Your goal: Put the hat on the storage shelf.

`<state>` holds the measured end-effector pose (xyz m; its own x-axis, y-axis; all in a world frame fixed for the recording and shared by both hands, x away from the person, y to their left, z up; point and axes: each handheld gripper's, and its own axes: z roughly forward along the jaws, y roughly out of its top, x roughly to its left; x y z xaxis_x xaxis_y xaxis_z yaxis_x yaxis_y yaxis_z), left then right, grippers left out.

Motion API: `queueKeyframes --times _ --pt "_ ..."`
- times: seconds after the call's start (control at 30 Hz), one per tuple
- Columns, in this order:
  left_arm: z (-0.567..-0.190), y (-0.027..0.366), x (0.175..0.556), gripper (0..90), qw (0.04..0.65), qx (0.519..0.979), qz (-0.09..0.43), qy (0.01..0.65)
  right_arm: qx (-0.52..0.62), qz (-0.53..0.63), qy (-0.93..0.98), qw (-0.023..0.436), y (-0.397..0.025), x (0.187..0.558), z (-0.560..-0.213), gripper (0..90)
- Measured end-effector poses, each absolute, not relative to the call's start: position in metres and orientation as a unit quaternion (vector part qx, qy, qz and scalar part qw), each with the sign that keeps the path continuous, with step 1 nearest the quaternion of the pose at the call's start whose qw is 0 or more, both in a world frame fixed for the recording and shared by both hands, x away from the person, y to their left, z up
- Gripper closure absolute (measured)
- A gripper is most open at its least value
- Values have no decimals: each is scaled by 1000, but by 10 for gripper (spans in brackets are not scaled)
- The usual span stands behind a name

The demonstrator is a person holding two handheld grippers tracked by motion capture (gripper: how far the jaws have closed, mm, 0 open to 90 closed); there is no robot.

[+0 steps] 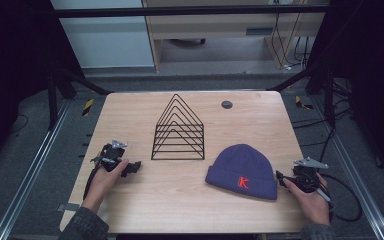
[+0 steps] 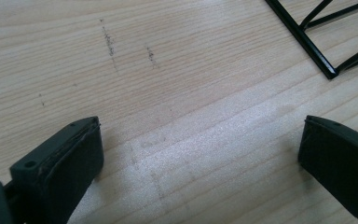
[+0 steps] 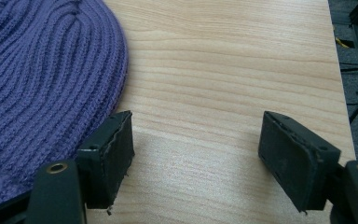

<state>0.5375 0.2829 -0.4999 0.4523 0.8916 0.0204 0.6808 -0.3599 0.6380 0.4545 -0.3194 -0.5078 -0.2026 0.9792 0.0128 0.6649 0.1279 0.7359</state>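
Seen from the high view: a light wooden table (image 1: 180, 195), with a black wire rack (image 1: 179, 129) of nested triangular frames standing upright near its middle, slightly toward the far side. Right of and nearer than the rack, lying flat, a purple knit beanie (image 1: 243, 171) with a red letter K on its folded cuff. At the far edge, right of the rack, a small dark round disc (image 1: 226, 104) set in the tabletop.

Near the left edge, resting low on the wood, the left gripper (image 1: 130, 167), held in the left hand (image 1: 102, 179), well apart from the rack's near left corner. In the left gripper view, jaws spread wide over bare wood, nothing between them; a corner of the rack (image 2: 324, 46) at upper right, clear of both jaws; faint dark scuffs (image 2: 109, 42) on the grain farther off.

Near the right edge, the right gripper (image 1: 282, 177), held in the right hand (image 1: 310, 197), just beside the beanie's right end. In the right gripper view, jaws also wide apart, empty wood between them; ribbed purple knit of the beanie (image 3: 42, 84) at left, its edge just beside the left-hand jaw; whether touching, cannot tell. Table's edge and dark floor visible at far right.
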Motion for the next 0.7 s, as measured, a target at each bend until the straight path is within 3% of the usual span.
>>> queueKeyframes --times 0.33,0.43,0.7 --pt "-500 283 538 0 284 804 185 489 583 313 708 246 -319 454 -507 258" --pt "-500 283 538 0 284 803 185 490 585 308 710 243 -320 453 -505 310" --pt "-500 283 537 0 284 804 185 489 578 311 706 266 -316 450 -491 340"
